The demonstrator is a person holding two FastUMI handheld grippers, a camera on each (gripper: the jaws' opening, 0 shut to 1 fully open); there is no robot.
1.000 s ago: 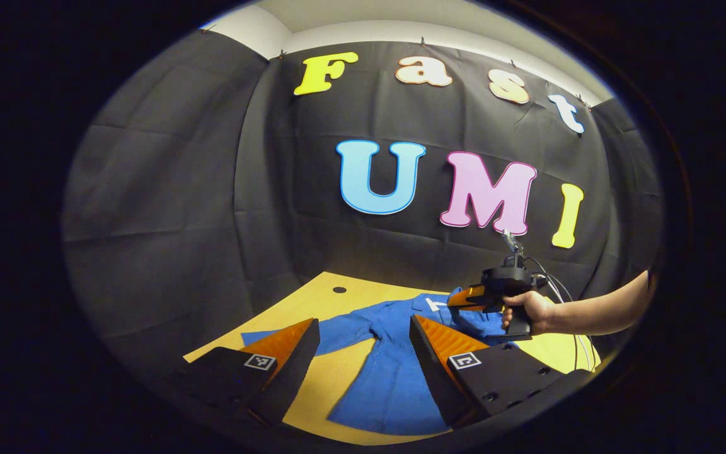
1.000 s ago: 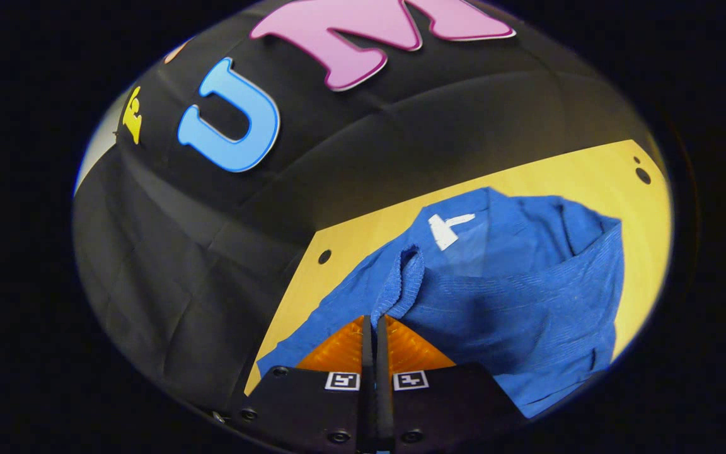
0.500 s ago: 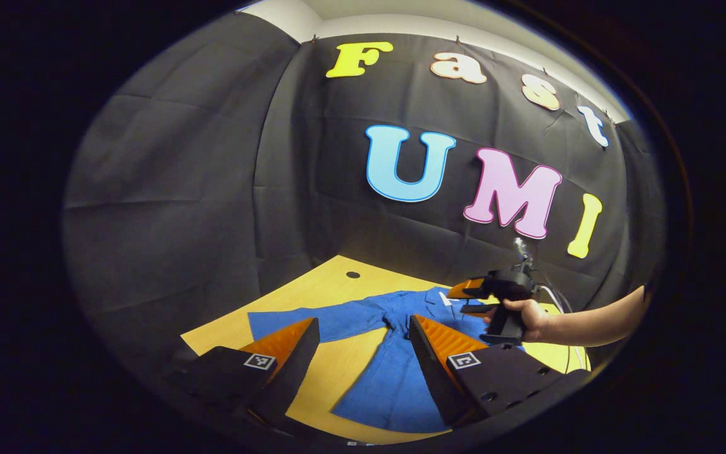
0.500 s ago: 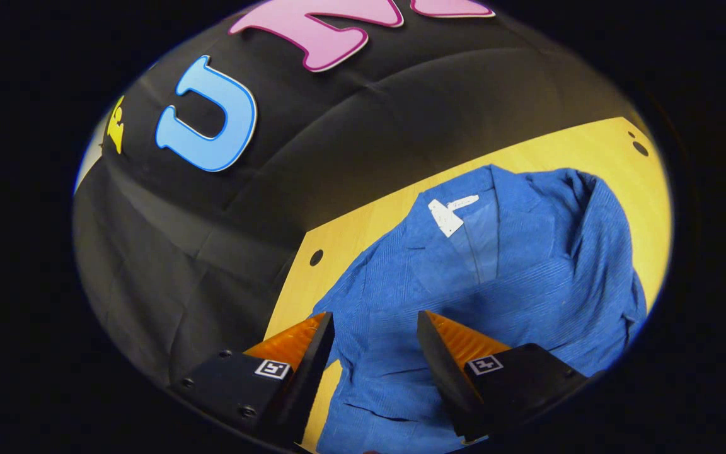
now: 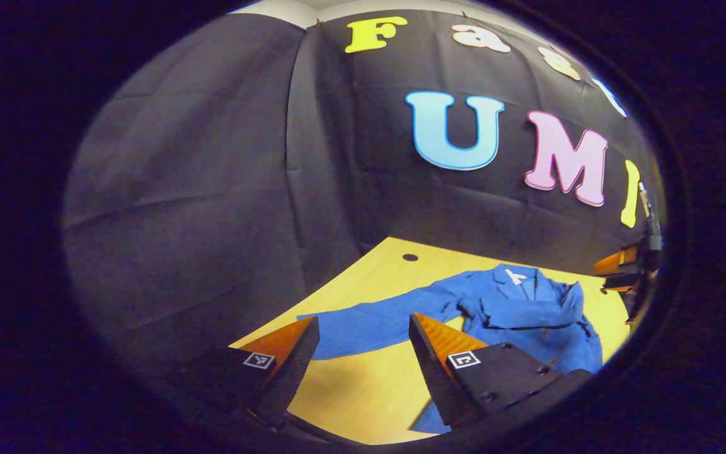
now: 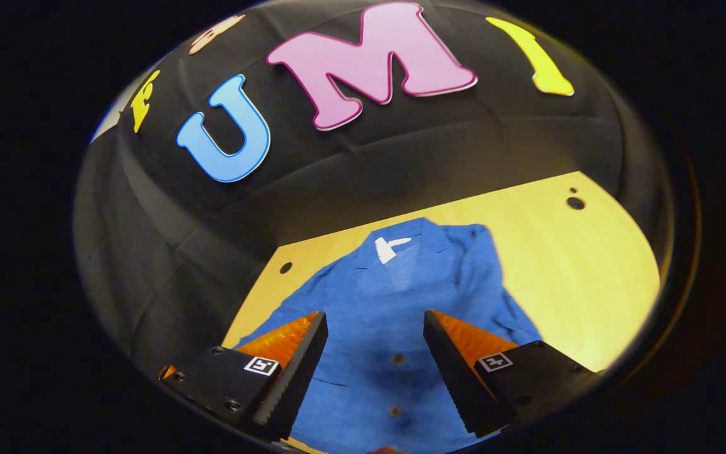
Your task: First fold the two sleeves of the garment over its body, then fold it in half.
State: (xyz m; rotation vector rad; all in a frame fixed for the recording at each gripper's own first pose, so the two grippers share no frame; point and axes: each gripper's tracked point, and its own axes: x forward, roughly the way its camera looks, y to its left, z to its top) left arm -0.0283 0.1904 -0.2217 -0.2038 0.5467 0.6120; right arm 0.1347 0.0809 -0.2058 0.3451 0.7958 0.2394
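Blue button-front shirt point(image 6: 394, 296) of ribbed cloth lies on the yellow wooden tabletop point(image 6: 564, 265), its collar and white neck label point(image 6: 388, 248) toward the far edge near the black cloth wall point(image 6: 167, 221). In the left gripper view the shirt point(image 5: 514, 315) sits to the right, with one long sleeve point(image 5: 375, 321) stretched flat out to the left across the wood, while the other sleeve point(image 5: 536, 314) lies folded across the chest. Two small buttons point(image 6: 399, 359) show down the front in the right gripper view.

The right gripper point(image 6: 372, 347) hangs over the near part of the shirt's body, its jaws spread wide with nothing between them; whether the tips touch the cloth cannot be told. The left gripper point(image 5: 363, 343) is over the bare wood near the outstretched sleeve's cuff end, jaws likewise wide apart and empty. At the far right rim of the left gripper view, part of the right gripper point(image 5: 621, 271) shows, clear of the shirt.

Dark round holes point(image 6: 575, 203) mark the far corners of the tabletop point(image 5: 363, 391).
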